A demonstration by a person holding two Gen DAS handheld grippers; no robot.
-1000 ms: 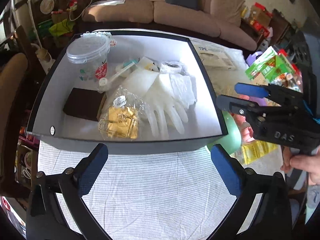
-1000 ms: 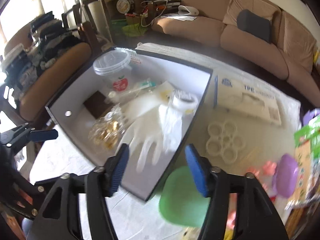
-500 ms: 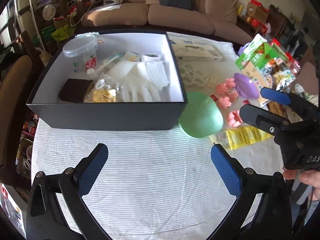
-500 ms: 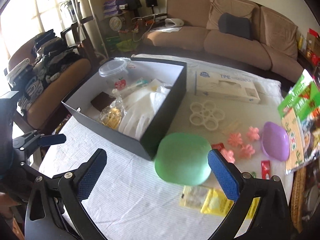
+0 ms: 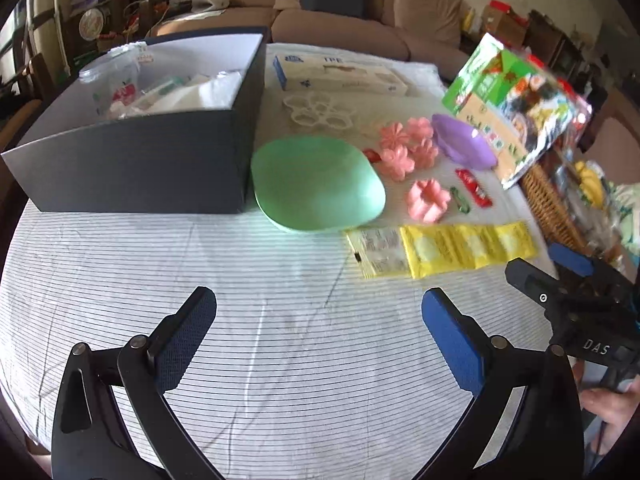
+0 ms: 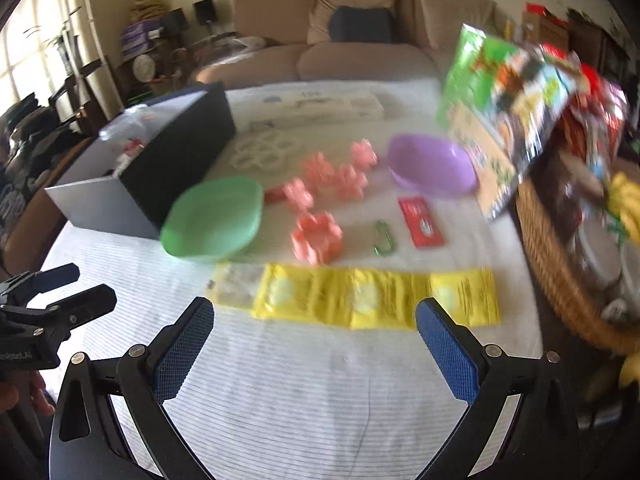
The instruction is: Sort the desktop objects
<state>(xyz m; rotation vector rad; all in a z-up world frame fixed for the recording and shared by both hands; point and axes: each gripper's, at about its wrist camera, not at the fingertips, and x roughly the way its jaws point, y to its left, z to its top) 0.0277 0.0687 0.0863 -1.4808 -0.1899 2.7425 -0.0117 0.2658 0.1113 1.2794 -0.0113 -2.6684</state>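
Both grippers backed off from the box, upper left. Right gripper just spread wide, empty; left gripper empty too. Yellow packets probably next

**Living room behind the table**

A tan sofa fills the far wall, a dark blue-grey cushion propped against its back. Cluttered shelves stand at the left by a bright window. A wicker basket sits at the table's right edge.
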